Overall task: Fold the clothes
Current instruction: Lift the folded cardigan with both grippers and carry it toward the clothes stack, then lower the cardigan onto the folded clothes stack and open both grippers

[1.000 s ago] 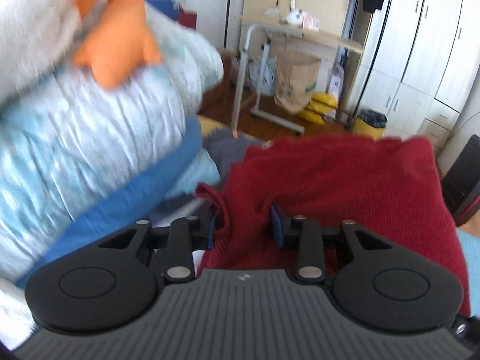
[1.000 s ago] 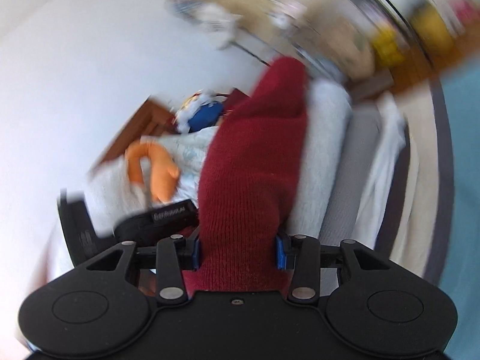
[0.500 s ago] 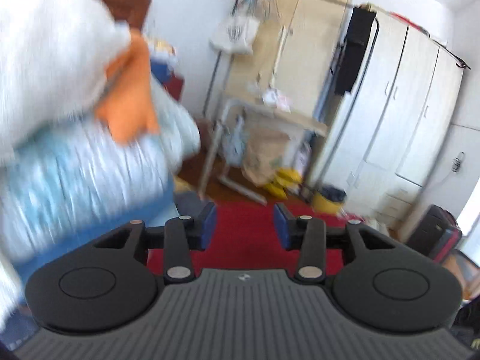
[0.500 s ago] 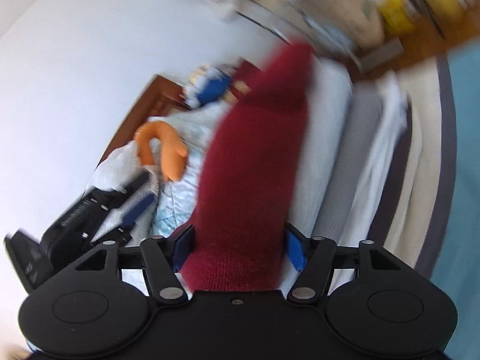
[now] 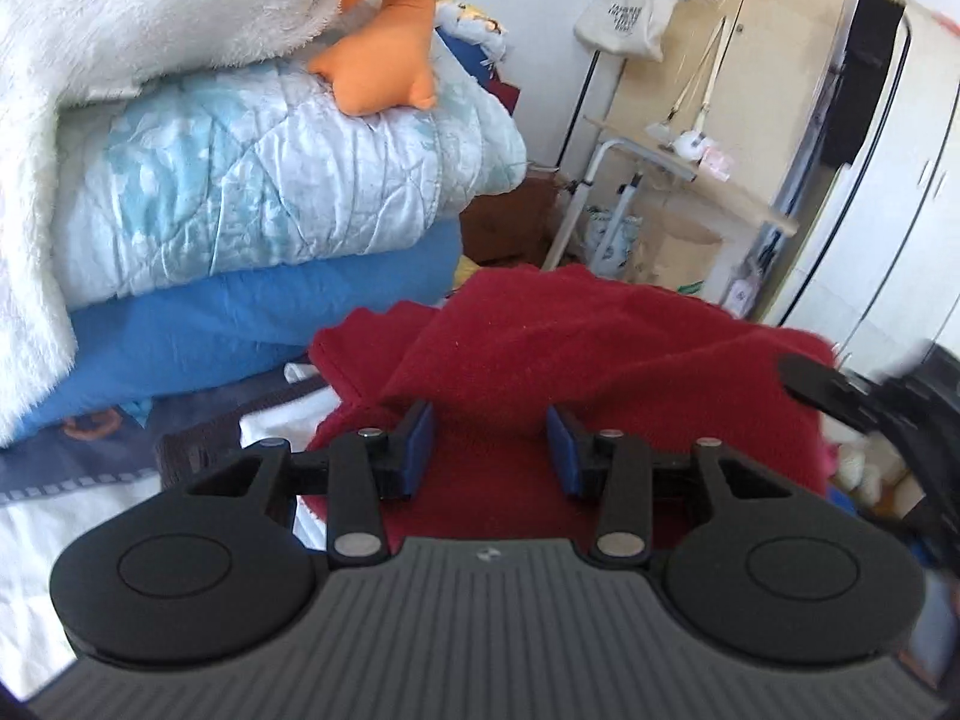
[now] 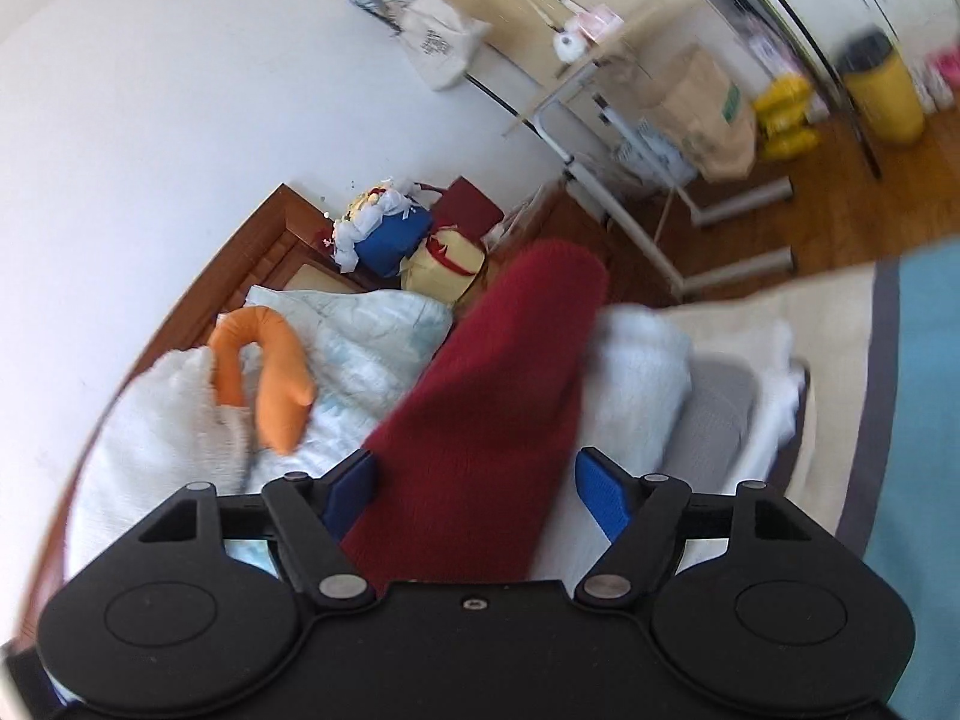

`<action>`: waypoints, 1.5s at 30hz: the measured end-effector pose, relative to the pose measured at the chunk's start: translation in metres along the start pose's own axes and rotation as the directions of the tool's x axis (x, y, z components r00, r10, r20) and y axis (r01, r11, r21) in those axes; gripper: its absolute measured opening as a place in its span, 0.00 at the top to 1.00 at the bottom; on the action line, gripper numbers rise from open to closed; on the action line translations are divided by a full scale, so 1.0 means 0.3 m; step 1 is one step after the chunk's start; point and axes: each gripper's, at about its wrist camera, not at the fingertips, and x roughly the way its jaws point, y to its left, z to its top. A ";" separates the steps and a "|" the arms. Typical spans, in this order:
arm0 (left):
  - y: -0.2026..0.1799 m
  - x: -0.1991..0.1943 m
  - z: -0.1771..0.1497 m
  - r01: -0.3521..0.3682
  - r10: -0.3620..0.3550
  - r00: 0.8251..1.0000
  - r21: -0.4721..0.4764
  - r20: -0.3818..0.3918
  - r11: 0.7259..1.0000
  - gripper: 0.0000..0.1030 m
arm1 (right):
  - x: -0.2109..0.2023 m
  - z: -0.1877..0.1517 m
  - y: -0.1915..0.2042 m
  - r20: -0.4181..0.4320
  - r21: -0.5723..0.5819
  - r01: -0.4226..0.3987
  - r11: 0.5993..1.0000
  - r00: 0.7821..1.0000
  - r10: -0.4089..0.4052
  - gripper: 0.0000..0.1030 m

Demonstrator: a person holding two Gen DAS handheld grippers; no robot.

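A dark red knitted garment (image 5: pixel 600 348) lies bunched in front of my left gripper (image 5: pixel 489 441). The left jaws stand apart, with red fabric lying loose between the blue pads (image 5: pixel 418 441). In the right wrist view a long fold of the same red garment (image 6: pixel 498 396) runs away from my right gripper (image 6: pixel 474 492) over the bedding. The right jaws are wide open; the fabric passes between them, and a gap shows beside the right pad (image 6: pixel 603 495). A blurred black part of the other gripper (image 5: pixel 840 390) shows at the right edge of the left view.
A stack of bedding rises at the left: white fleece (image 5: pixel 120 18), pale blue quilt (image 5: pixel 252 180), blue sheet (image 5: pixel 258 330), orange plush toy (image 5: pixel 390 66). Beyond stand a small white-legged table (image 5: pixel 690 174), a paper bag (image 6: pixel 702 108), a yellow bin (image 6: pixel 882 90) and wardrobes.
The right jaws have widened and let the red fold go slack. The left gripper swung up, then dropped back to the garment, jaws slightly wider than a second ago.
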 end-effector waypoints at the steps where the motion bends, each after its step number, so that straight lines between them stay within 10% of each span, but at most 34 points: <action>1: 0.023 -0.016 -0.020 0.028 -0.026 0.999 -0.050 0.033 0.998 0.61 | 0.012 0.013 0.003 0.001 -0.026 -0.002 1.000 1.000 0.002 0.25; 2: 0.046 -0.018 -0.041 0.055 -0.048 0.996 -0.102 0.074 0.993 0.60 | 0.028 0.025 0.008 -0.011 -0.054 -0.013 0.998 1.000 0.012 0.32; 4: 0.062 0.007 -0.054 0.074 -0.063 0.993 -0.117 0.097 0.990 0.60 | 0.036 0.040 0.035 -0.047 -0.152 -0.059 0.987 0.998 0.052 0.86; 7: 0.052 0.002 -0.027 0.082 -0.077 0.995 -0.067 0.067 0.994 0.60 | 0.002 0.047 0.148 -0.002 -0.456 -0.054 0.888 0.998 0.059 0.88; 10: 0.064 0.003 -0.039 0.118 -0.112 0.992 -0.096 0.066 0.988 0.60 | 0.000 0.055 0.156 0.078 -0.517 0.034 0.855 0.997 0.008 0.90; 13: 0.042 0.012 -0.044 0.092 -0.088 0.994 -0.068 0.066 0.993 0.60 | 0.055 0.051 0.072 0.171 -0.501 0.286 0.817 0.958 -0.230 0.89; 19: 0.013 0.013 -0.047 0.084 -0.083 0.995 -0.010 0.062 0.996 0.60 | -0.022 0.034 0.059 0.206 -0.458 0.340 0.821 0.940 -0.273 0.73; 26: 0.031 0.011 -0.038 0.092 -0.090 0.995 -0.038 0.050 0.995 0.60 | -0.175 -0.079 0.278 0.102 -0.640 0.032 0.768 0.994 0.044 0.45; 31: 0.047 0.020 -0.030 0.087 -0.086 0.996 -0.065 0.019 0.994 0.60 | -0.052 -0.206 0.235 0.022 -0.773 0.083 0.629 0.994 -0.104 0.51; 34: 0.022 0.045 -0.035 0.064 -0.064 0.998 -0.002 -0.016 0.998 0.60 | -0.013 -0.161 0.160 -0.041 -0.685 0.066 0.725 0.991 -0.129 0.48; 45: -0.047 -0.031 -0.021 -0.004 0.007 0.999 0.082 -0.037 0.997 0.54 | -0.095 -0.188 0.159 0.029 -0.652 0.134 0.747 0.988 -0.152 0.30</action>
